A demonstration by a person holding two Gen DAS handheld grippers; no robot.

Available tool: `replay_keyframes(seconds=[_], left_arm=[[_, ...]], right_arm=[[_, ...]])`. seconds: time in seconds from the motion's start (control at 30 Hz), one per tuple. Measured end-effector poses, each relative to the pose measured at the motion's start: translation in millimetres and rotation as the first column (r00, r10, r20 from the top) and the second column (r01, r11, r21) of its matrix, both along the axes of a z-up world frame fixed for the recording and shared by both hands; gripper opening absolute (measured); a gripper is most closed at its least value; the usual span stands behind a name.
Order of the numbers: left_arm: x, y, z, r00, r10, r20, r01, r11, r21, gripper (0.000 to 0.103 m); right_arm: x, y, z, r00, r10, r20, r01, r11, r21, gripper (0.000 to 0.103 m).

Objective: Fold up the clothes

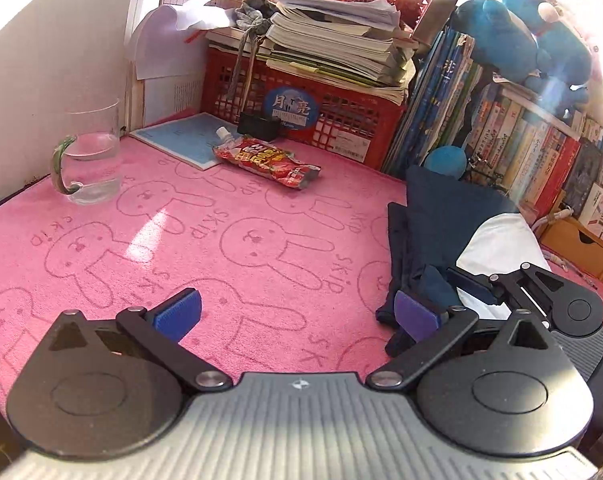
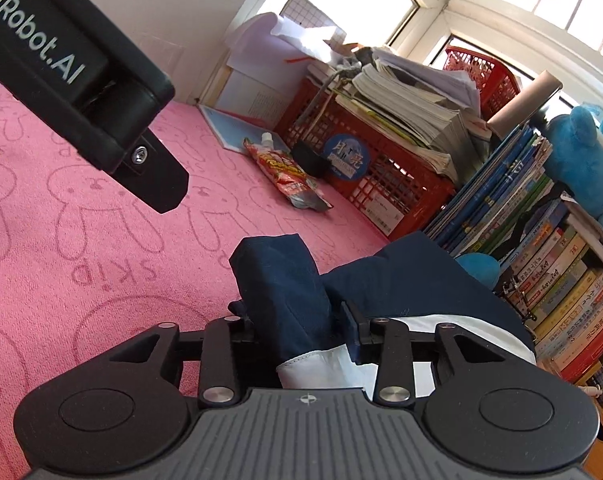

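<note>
A navy and white garment [image 1: 441, 216] lies folded at the right of the pink rabbit-print cloth [image 1: 229, 240]. My right gripper [image 2: 299, 330] stands partly open at the garment's [image 2: 413, 280] near edge. An upright navy fold [image 2: 285, 280] rises between its jaws, with a white hem below, and the pads do not clearly press on it. One of its fingers [image 1: 471, 286] shows in the left wrist view beside the navy fold. My left gripper [image 1: 297, 316] is wide open over bare pink cloth with nothing between its pads. Its right pad is close to the garment's left edge. The left gripper's body [image 2: 73, 80] hangs at the upper left in the right wrist view.
A glass mug of water [image 1: 89, 152] stands at the far left. A red snack pouch [image 1: 267, 160] and a blue notebook [image 1: 189, 138] lie near the back. A red crate [image 1: 321, 112] bearing stacked papers, rows of books [image 1: 541, 152] and blue plush toys [image 1: 513, 32] line the back and right.
</note>
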State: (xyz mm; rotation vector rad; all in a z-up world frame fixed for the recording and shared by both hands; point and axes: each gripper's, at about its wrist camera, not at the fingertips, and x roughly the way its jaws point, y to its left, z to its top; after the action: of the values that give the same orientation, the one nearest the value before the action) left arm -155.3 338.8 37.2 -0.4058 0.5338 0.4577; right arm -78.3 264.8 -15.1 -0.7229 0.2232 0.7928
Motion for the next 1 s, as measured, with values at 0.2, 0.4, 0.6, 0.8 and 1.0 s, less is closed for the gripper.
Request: replay_keyframes(seconds=[0.2, 0.4, 0.6, 0.8, 1.0], left_arm=[[31, -20, -3, 0.999, -0.051, 0.004, 0.051, 0.999, 0.011, 0.103], [57, -40, -32, 0.991, -0.028, -0.134, 0.045, 0.992, 0.121, 0.103], [62, -46, -43, 0.986, -0.012, -0.168, 0.037, 0.989, 0.146, 0.103], [65, -46, -51, 0.984, -0.018, -0.179, 0.044, 0.988, 0.146, 0.103], [71, -54, -51, 0.977, -0.033, -0.212, 0.08, 0.973, 0.218, 0.103]], right_arm=[[-22, -63, 30, 0.997, 0.065, -0.048, -0.058, 0.99, 0.125, 0.103], [-22, -126, 31, 0.987, -0.16, -0.014, 0.161, 0.982, 0.099, 0.103], [8, -170, 16, 0.926, -0.367, -0.087, 0.373, 0.925, 0.065, 0.103], [-1, -141, -8, 0.939, -0.343, 0.04, 0.343, 0.939, -0.013, 0.103], [0, -149, -21, 0.885, -0.353, 0.303, 0.392, 0.916, -0.078, 0.103]])
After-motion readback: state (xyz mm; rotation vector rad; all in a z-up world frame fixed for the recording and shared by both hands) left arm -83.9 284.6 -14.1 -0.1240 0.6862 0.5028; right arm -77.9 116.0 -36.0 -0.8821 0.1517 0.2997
